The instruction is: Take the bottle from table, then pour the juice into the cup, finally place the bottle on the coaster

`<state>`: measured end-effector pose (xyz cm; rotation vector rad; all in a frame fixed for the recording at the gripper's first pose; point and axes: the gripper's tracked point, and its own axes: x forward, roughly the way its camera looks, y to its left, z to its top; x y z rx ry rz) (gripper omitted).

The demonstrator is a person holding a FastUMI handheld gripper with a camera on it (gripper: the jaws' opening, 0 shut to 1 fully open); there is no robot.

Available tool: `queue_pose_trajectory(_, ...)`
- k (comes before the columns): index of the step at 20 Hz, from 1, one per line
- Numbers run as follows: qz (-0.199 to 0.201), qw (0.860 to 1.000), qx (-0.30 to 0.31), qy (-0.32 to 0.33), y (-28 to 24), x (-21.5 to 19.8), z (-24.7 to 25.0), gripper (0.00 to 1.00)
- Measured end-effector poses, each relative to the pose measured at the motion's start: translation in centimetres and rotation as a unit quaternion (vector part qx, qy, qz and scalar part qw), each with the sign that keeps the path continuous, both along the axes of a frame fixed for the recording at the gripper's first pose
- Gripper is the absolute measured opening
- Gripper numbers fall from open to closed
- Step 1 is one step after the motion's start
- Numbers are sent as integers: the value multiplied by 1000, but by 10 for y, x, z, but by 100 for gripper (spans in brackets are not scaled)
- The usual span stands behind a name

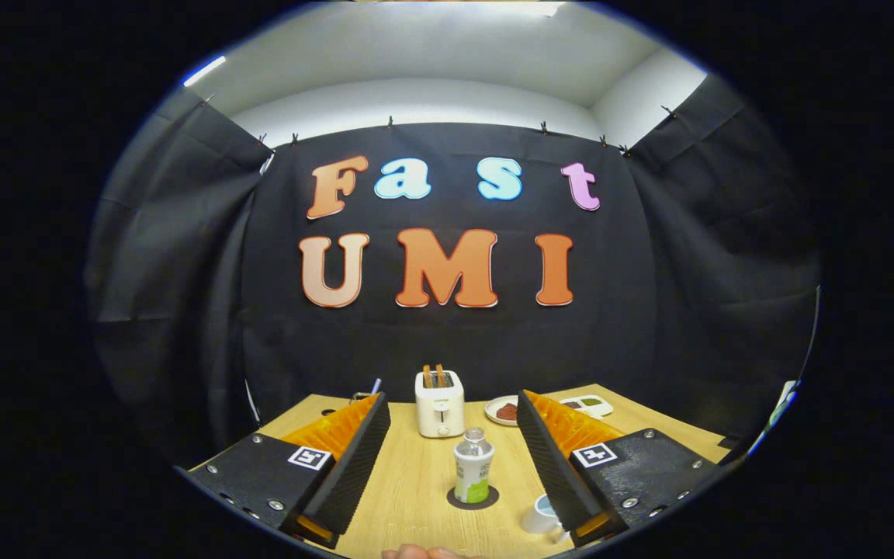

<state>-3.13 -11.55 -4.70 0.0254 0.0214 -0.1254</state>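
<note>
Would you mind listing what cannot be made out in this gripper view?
- Cup: partly hidden by a finger of the open gripper, so its contents cannot be seen.
- Coaster: mostly covered by the bottle standing on it.
- Plate: its dark food is too small to identify.
- Item behind the other finger, beside the toaster: mostly hidden.

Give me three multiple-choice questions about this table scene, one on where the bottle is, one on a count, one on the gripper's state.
1. The bottle stands:
A. on the coaster
B. inside the cup
C. on the toaster

2. Slices in the toaster:
A. none
B. two
C. four

3. The gripper is:
A. shut on the bottle
B. shut on the cup
C. open

Answers: 1 A, the dark disc lies under the bottle's base. 2 B, two slices stick up from the slots. 3 C, the fingers stand wide apart, the bottle untouched between them.
</note>
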Motion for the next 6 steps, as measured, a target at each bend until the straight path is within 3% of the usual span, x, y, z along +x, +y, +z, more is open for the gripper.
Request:
queue_pose_trajectory(3,14,999,50,-13,0,-5,11,97)
queue_pose_trajectory(6,-16,998,40,-37,-13,-16,19,97)
